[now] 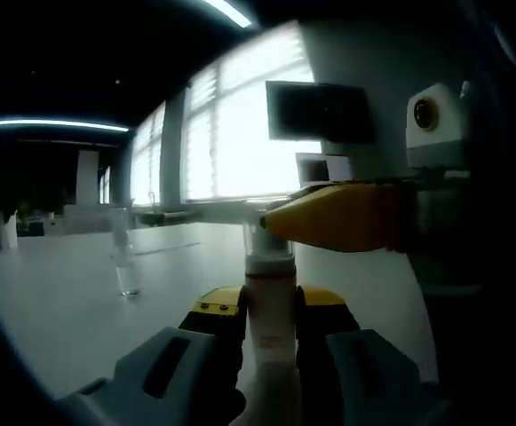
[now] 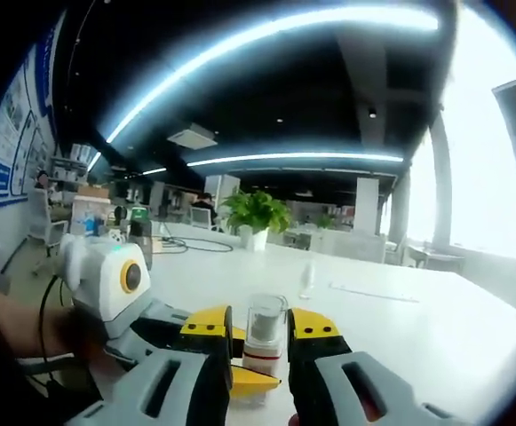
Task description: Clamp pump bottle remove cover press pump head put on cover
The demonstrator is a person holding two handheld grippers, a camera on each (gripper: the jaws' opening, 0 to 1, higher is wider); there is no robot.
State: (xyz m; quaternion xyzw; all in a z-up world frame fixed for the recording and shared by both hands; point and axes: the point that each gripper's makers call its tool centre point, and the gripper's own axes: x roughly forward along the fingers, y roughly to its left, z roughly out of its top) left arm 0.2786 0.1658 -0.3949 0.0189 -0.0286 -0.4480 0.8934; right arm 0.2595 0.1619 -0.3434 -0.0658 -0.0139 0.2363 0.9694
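Observation:
The pump bottle (image 1: 270, 311) stands upright on the white table (image 1: 62, 302), and my left gripper (image 1: 271, 306) is shut on its pale body below the white collar. My right gripper (image 1: 266, 224) comes in from the right at the height of the bottle's top, with one yellow finger showing. In the right gripper view its jaws (image 2: 262, 333) sit on either side of a clear cover (image 2: 265, 319) with the grey pump head inside, above the collar, and look closed on it. The left gripper (image 2: 249, 380) shows low down, coming from the left.
A slim clear container (image 1: 126, 266) stands alone on the table to the left, also seen as the clear container (image 2: 308, 277) further off. A potted plant (image 2: 256, 213) and office desks lie at the far end. Bright windows (image 1: 240, 133) run along the wall.

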